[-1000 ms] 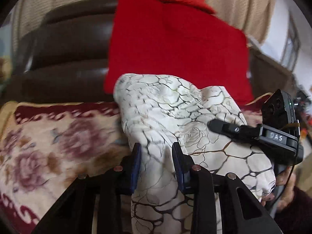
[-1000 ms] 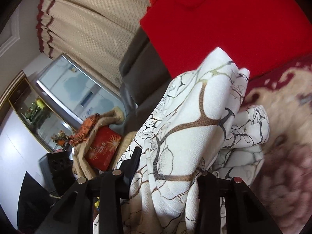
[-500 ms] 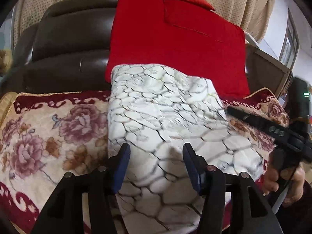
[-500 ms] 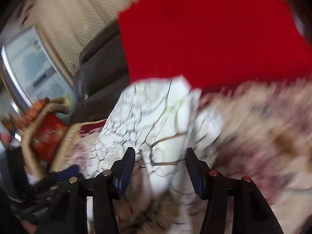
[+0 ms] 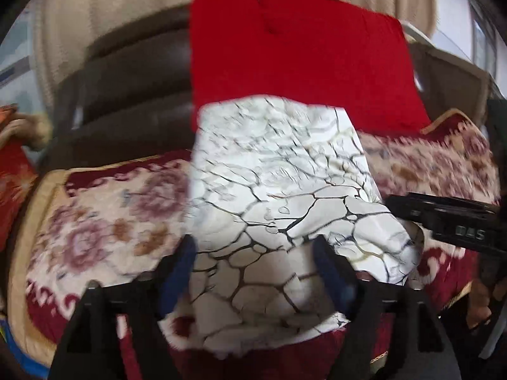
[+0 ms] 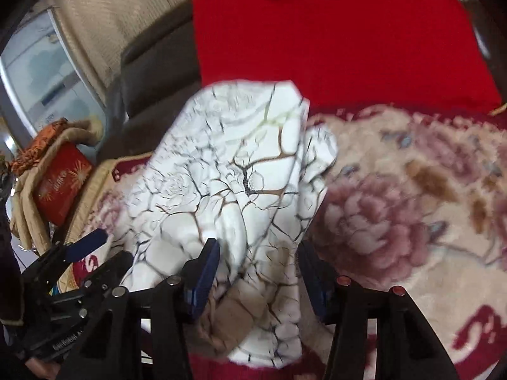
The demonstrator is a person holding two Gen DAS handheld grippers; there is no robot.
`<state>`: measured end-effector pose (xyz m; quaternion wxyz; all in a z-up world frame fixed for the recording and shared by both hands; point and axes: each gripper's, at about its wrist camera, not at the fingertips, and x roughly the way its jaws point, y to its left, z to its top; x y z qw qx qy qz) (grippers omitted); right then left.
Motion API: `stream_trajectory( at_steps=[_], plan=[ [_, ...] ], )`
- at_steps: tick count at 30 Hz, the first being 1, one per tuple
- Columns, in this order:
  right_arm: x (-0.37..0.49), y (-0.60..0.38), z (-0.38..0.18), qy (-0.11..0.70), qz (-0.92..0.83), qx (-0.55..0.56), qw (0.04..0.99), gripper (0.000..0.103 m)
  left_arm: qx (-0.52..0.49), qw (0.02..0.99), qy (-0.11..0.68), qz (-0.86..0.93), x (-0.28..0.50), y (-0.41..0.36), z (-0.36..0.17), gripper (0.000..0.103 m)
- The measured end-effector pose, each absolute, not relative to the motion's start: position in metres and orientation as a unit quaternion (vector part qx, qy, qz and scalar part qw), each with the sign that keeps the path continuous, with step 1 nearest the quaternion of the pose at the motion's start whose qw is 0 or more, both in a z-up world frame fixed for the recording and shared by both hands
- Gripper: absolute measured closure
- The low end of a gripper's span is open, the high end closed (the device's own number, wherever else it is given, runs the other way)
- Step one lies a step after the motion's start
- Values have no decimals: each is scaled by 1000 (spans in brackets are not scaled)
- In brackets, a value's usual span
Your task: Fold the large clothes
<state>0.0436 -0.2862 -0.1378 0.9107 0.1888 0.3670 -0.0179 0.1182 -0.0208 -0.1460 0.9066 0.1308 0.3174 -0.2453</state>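
Now, over at nine o'clock in the left wrist view, the dark brown sofa back (image 5: 126,95) curves under beige curtains (image 5: 111,9). Below it spreads the floral blanket (image 5: 95,221), cream with a maroon border. Centre frame, the white crackle-print garment (image 5: 279,171) lies folded on that blanket, its far edge against the red cushion (image 5: 298,69) at twelve. The left claw (image 5: 255,269) stands wide open, blue pads straddling the near edge, gripping nothing. At three, the right claw (image 6: 256,272) is likewise spread apart around the cloth's near corner, holding nothing. In its view a red box (image 6: 60,183) sits at nine beside a glass cabinet (image 6: 44,72).
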Motion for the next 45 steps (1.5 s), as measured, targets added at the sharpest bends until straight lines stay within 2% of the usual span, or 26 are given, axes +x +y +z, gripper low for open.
stream_trajectory(
  at_steps=[6,8,10,19,21,25,45],
  plan=[
    [-2,-285,-78,299,-27,181,936,47,111,942,261,-180,78,-1,-95,11],
    [-12,-277,-58,286,-28,174,942,42,107,950,238,-172,65,4,-79,9],
    [-26,-269,-36,270,-27,162,949,36,108,957,216,-160,49,7,-61,3],
    [-82,-247,20,231,-31,140,962,34,119,971,169,-121,-1,20,-12,2],
    [-92,-245,29,222,-29,139,965,29,114,974,161,-115,-11,25,-2,2],
    [-115,-235,46,201,-30,127,971,26,105,978,147,-107,-27,32,13,0],
    [-169,-197,85,177,-18,121,977,24,85,983,131,-93,-79,57,48,0]
  ],
)
